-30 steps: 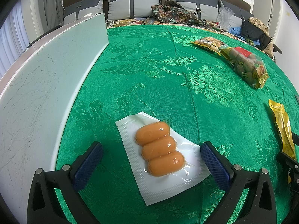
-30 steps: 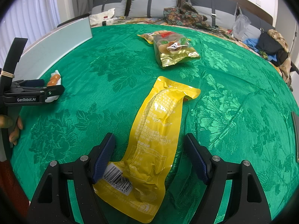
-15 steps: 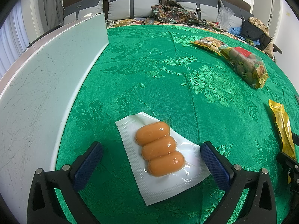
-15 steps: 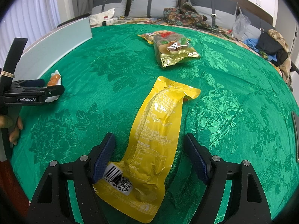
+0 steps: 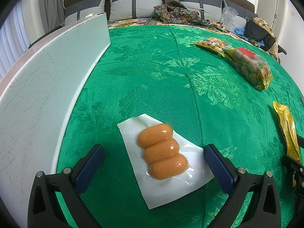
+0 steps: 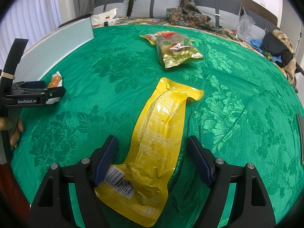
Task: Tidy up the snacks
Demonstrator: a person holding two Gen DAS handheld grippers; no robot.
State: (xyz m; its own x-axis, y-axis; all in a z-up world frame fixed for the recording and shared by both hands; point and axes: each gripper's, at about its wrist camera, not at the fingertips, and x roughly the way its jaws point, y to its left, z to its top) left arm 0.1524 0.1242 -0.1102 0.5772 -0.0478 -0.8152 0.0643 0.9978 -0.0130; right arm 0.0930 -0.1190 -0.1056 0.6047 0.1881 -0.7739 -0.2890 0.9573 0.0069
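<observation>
Green brocade tablecloth [image 5: 171, 76]; snacks not yet gathered.
Both grippers gape empty: left gripper [image 5: 153, 159] straddles the slippery clear vacuum-sealed sausage pack [image 5: 161, 152] beside the white board [image 5: 47, 79], best pinched at its flat edge; right gripper [image 6: 152, 152] straddles the limp, light yellow foil pouch [image 6: 159, 133].

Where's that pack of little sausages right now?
The sausage pack lies flat on the green tablecloth, between the open left tool's fingers, near the white board on the left.

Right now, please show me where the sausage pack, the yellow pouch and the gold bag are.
sausage pack [image 5: 162, 150], left wrist view, middle sausage.
yellow pouch [image 6: 157, 131], right wrist view, printed middle.
gold bag [image 6: 175, 54], right wrist view, front face.
</observation>
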